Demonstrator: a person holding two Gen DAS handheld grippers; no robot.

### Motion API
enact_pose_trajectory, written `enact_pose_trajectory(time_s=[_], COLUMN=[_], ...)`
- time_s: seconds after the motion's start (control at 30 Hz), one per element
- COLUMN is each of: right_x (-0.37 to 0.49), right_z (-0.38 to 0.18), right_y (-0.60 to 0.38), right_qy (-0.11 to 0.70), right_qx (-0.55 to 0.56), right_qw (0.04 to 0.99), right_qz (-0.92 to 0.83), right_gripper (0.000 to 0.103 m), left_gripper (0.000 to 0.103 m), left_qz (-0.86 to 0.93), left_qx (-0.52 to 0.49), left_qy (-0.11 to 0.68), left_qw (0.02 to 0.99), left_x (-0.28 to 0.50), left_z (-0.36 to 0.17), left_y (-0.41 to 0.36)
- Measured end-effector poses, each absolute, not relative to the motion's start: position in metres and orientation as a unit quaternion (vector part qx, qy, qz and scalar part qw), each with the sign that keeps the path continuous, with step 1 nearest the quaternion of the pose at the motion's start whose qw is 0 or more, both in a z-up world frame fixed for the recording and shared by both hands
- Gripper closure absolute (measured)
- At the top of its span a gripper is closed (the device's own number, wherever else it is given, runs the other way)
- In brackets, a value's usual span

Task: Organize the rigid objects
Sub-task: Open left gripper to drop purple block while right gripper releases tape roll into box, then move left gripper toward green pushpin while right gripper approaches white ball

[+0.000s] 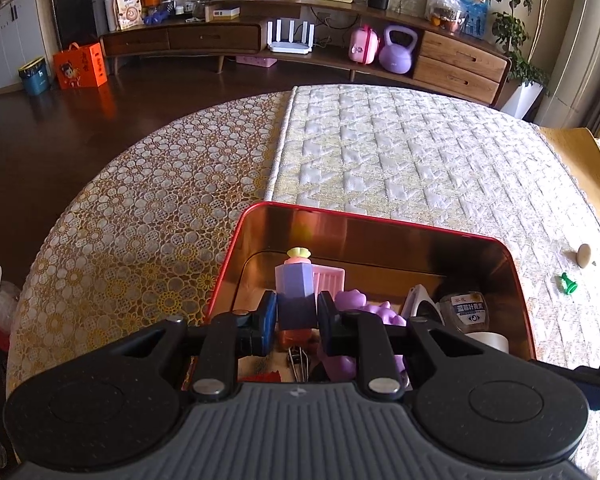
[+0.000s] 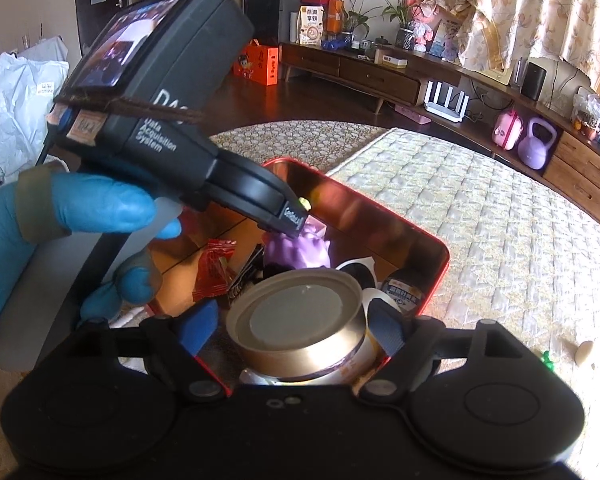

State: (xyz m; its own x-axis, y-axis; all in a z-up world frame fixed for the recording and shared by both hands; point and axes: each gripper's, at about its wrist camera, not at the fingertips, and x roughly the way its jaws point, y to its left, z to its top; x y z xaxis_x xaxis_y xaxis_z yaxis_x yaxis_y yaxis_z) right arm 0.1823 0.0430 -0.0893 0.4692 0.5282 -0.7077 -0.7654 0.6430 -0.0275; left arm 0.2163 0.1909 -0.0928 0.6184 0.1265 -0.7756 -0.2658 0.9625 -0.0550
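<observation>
- My left gripper (image 1: 297, 322) is clamped on a lilac toy bottle (image 1: 296, 294), its blue and black pads pressing the bottle's two sides; the bottle stands upright with its pink and yellow cap (image 1: 299, 255) at 12 o'clock from the fingers.
- The bottle hangs inside the red tin (image 1: 516, 276), whose coppery inner walls reflect it.
- In the tin, at 3 o'clock from the bottle, I see a purple toy (image 1: 350, 301), then a small clear bottle with a blue label (image 1: 465, 312) further right; a pink ribbed piece (image 1: 331, 280) sits just behind the lilac bottle.
- Nail clippers (image 1: 298, 360) lie below the bottle, at 6 o'clock.
- My right gripper (image 2: 296, 330) holds a round gold can (image 2: 300, 320) with its fingers spread wide around it; the blue pad (image 2: 198, 326) at 9 o'clock looks slightly off the can's wall, so I cannot tell how firm the grip is.
- From the right wrist view, the can sits over the near end of the red tin (image 2: 440, 264), with a red wrapper (image 2: 214, 266) at 10 o'clock and the purple toy (image 2: 300, 250) at 12 o'clock.
- The left gripper's body (image 2: 160, 92) crosses that view at 10 o'clock, held by a blue-gloved hand (image 2: 60, 216).
- On the quilted mat (image 1: 400, 148), at 3 o'clock from the tin, lie a beige knob (image 1: 584, 255) and a small green piece (image 1: 566, 282), both apart from the tin.
</observation>
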Motion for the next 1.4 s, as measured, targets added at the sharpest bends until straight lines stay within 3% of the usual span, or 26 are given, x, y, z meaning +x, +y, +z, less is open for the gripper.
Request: enact_pose_trajectory(time_s=[0.53, 0.6, 0.63, 0.67, 0.73, 1.03, 1.4], right_x=[0.175, 0.174, 0.174, 0.173, 0.172, 0.169, 0.173], right_z=[-0.069, -0.065, -0.063, -0.062, -0.058, -0.044, -0.035], right_y=[0.027, 0.022, 0.020, 0.017, 0.012, -0.021, -0.062], right_qy=[0.328, 0.325, 0.323, 0.322, 0.321, 0.321, 0.335], right_qx=[-0.142, -0.137, -0.134, -0.132, -0.125, -0.091, -0.054], right_qw=[0.847, 0.849, 0.849, 0.850, 0.851, 0.857, 0.862], right_qz=[0.393, 0.395, 0.395, 0.396, 0.398, 0.394, 0.377], right_gripper=[0.010, 0.009, 0.008, 0.008, 0.007, 0.001, 0.000], left_gripper=[0.081, 0.073, 0.064, 0.046, 0.031, 0.030, 0.019], left_qz=[0.105, 0.103, 0.102, 0.101, 0.098, 0.082, 0.063], left_qx=[-0.077, -0.077, -0.077, -0.077, -0.075, -0.063, -0.061], left_qy=[0.414, 0.412, 0.409, 0.406, 0.392, 0.383, 0.382], left_qw=[0.901, 0.902, 0.903, 0.905, 0.912, 0.918, 0.920], left_x=[0.191, 0.187, 0.185, 0.182, 0.175, 0.158, 0.139], left_z=[-0.070, -0.066, -0.064, -0.061, -0.054, -0.037, -0.031], left_y=[0.183, 0.180, 0.179, 0.177, 0.173, 0.152, 0.126])
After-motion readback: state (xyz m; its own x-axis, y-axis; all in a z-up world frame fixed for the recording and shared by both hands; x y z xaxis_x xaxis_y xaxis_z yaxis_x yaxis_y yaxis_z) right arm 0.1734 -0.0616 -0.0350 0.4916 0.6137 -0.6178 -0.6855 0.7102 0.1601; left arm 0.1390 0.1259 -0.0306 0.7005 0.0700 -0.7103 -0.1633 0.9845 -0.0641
